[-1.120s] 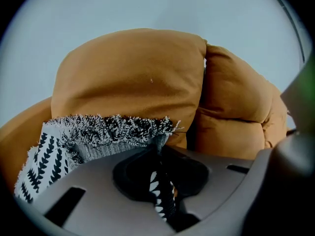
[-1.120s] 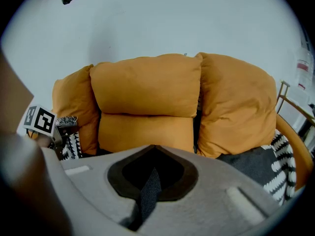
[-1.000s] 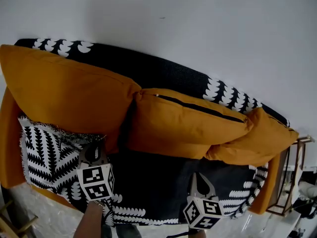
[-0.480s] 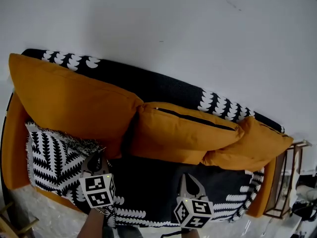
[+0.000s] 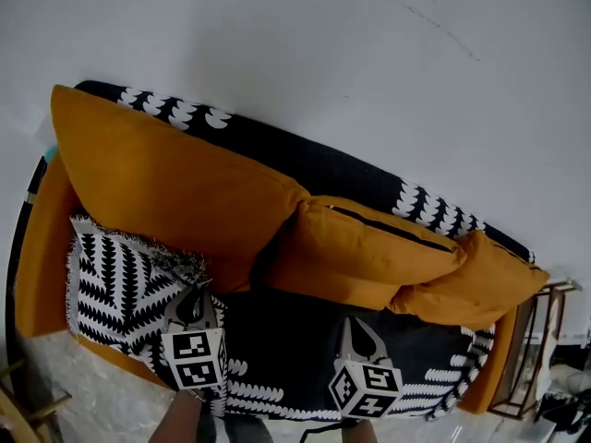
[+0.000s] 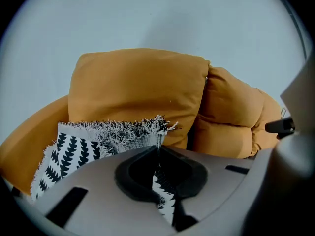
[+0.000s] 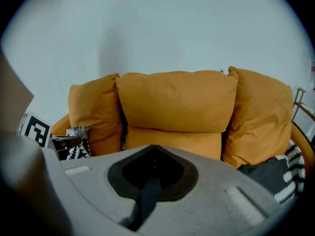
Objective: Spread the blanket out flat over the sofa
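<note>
Our left gripper [image 5: 194, 298] has its jaws pressed together on a fold of the blanket [image 5: 277, 344]. In the left gripper view [image 6: 158, 167] a strip of the black-and-white leaf pattern is pinched between them. Our right gripper [image 5: 359, 326] is likewise closed, and in its own view [image 7: 150, 181] a narrow dark strip of cloth runs between its jaws.

The blanket [image 6: 78, 149] lies across the seat of the orange sofa [image 5: 42, 257], mostly black in the middle with white leaf borders. At the left end a fringed, patterned part is bunched up beside the sofa's arm, just in front of the large cushion [image 5: 175, 192]. More of the blanket hangs over the sofa's back behind the cushions, and its white pattern shows along the top edge.

Three orange cushions lean against the back: the large one at the left, a middle cushion [image 5: 369, 257] and a smaller cushion [image 5: 480, 280] at the right. A wooden frame [image 5: 536, 340] stands just beyond the sofa's right end.
</note>
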A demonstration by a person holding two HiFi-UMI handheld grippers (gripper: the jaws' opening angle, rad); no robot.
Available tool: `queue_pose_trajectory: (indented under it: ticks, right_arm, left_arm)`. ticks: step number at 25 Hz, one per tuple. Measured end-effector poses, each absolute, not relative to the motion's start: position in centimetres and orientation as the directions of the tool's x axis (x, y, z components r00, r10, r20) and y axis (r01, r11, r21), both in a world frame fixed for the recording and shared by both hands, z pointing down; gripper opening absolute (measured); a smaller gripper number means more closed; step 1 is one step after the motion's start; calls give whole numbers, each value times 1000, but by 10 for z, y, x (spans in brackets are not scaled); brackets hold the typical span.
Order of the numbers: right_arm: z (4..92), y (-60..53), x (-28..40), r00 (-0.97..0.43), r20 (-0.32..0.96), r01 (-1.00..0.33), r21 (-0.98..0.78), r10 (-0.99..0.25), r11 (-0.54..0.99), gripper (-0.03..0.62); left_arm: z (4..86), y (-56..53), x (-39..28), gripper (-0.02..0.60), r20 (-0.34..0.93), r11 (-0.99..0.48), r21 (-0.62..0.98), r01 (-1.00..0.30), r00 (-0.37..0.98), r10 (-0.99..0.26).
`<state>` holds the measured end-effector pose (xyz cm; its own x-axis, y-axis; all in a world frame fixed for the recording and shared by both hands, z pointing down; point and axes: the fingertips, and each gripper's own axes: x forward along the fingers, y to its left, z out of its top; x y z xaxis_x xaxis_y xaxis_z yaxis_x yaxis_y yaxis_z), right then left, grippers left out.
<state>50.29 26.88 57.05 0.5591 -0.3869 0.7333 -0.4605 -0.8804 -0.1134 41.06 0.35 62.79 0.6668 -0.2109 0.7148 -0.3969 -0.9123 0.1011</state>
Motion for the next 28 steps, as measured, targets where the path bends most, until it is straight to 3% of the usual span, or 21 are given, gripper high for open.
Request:
queue_pose_trajectory:
  ticks: [28]
  right_arm:
    - [514,170,403,503,684,-592,-173,-529,-787,5]
  left_arm:
    - [560,-55,274,20,662,-849,99,-520,671,-333]
